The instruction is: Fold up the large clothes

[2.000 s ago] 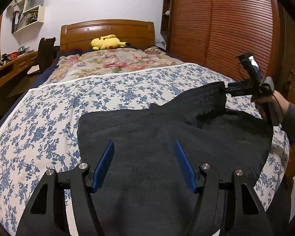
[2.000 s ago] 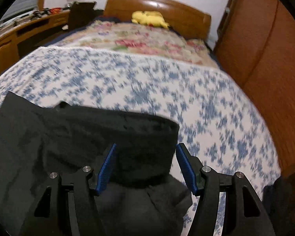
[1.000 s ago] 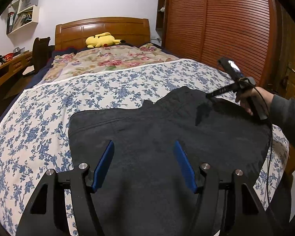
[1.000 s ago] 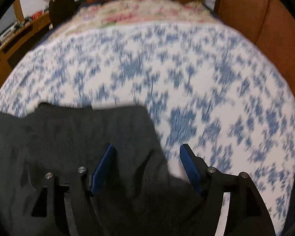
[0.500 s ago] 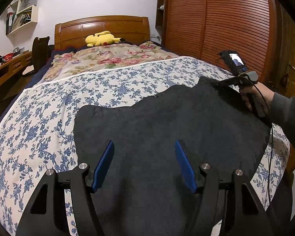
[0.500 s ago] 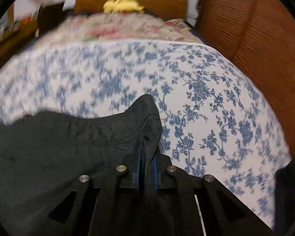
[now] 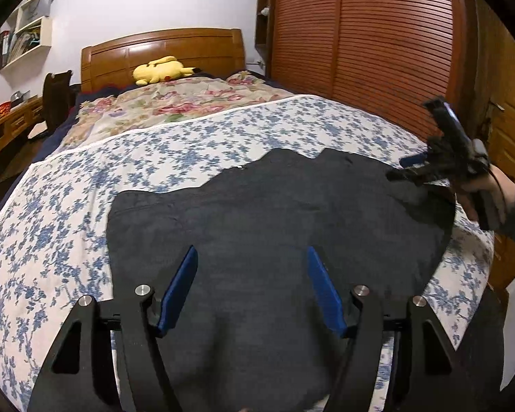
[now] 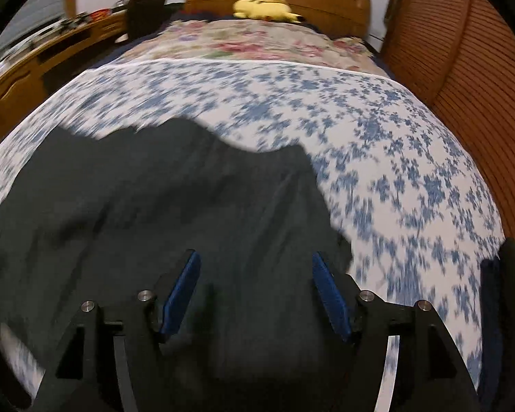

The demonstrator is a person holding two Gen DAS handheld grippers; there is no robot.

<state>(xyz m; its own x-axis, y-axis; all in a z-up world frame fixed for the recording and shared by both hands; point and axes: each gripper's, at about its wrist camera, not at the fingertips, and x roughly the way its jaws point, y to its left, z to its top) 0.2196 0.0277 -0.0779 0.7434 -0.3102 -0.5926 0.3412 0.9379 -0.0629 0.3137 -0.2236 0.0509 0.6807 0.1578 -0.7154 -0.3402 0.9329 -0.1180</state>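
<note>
A large dark garment (image 7: pixel 274 223) lies spread flat on the blue-flowered bed sheet (image 7: pixel 51 233). My left gripper (image 7: pixel 251 254) hovers over its near middle. The jaws are opening and only flat cloth lies below them, nothing gripped. In the left wrist view my right gripper (image 7: pixel 403 168), held by a hand (image 7: pixel 487 195), sits at the garment's far right corner. In the right wrist view, which is blurred, the right gripper (image 8: pixel 255 255) is over the garment (image 8: pixel 154 206) near its right edge. Its jaws are opening, with no cloth pinched between the pads.
A flowered quilt (image 7: pixel 175 103) and a yellow plush toy (image 7: pixel 158 68) lie by the wooden headboard (image 7: pixel 161 48). A slatted wooden wardrobe (image 7: pixel 377 34) runs along the bed's right side. A desk (image 8: pixel 34 65) and a dark chair (image 7: pixel 56 96) stand on the left.
Half a second ago my right gripper was shut on the garment's far right corner; it has let go, opened and drawn back. The folded-over corner now lies flat. The left gripper has barely shifted.
</note>
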